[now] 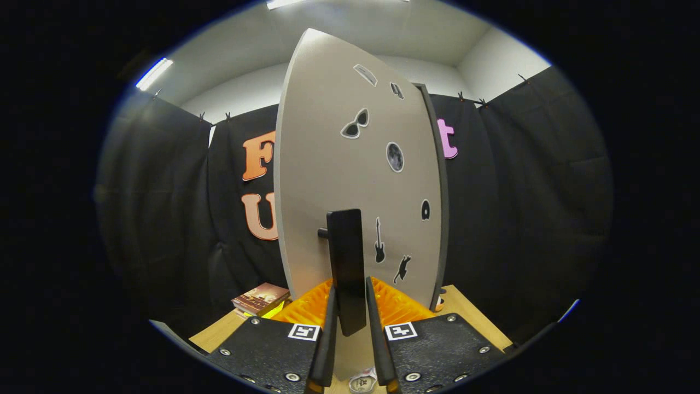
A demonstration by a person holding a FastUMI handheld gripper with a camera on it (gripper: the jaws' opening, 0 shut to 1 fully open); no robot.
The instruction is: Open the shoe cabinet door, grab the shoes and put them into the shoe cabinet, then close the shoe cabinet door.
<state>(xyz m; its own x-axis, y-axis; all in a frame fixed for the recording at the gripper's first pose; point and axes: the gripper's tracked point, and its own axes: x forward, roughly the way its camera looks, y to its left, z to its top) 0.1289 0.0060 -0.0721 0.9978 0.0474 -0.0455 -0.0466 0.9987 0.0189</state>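
Gripper view

My tongs (350,312): the two fingers run up from 6 o'clock and stand close on either side of the black door handle; the left finger looks to touch its edge, and at the right one I cannot tell touch from a thin gap.

Handle (346,268): a dark upright bar sitting between my fingers, its lower end down past their tips, its upper part rising toward 12 o'clock. A short peg at its 9 o'clock side joins it to the door.

Shoe cabinet door (328,164): a tall pale grey panel directly ahead, swung partly open, its free edge toward 9 o'clock and its hinge side toward 3 o'clock against the dark cabinet edge (440,219).

Stickers (355,123): sunglasses, a moon, a guitar and a cat, scattered over the door from 12 toward 4 o'clock of the handle.

Books (261,299): a small stack at 8 o'clock of the handle, on the wooden floor board (219,334).

Shoes: not something I can make out here.
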